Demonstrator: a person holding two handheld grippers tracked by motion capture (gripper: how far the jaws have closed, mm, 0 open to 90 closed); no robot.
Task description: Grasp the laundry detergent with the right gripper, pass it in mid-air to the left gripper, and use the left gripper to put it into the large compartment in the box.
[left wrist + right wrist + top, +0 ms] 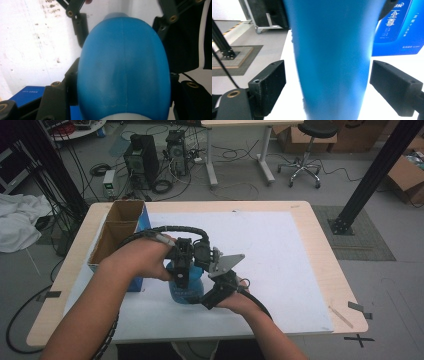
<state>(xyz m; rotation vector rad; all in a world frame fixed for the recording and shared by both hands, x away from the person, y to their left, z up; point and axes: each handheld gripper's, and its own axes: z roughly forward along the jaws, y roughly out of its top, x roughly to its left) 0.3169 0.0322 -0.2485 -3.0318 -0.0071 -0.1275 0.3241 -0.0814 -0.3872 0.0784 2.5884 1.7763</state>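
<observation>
Left gripper [182, 270] seemingly clamps the blue bottle [186, 287]; right gripper [210, 297] jaws straddle it, apart.

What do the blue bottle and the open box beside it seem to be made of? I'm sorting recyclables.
The blue bottle looks like moulded plastic with a smooth, slightly glossy skin: a faint seam line runs down its middle and soft highlights show. The open box appears to be cardboard, judging by its matte brown inner walls; its outer face is printed blue, possibly coated, though that is hard to tell.
</observation>
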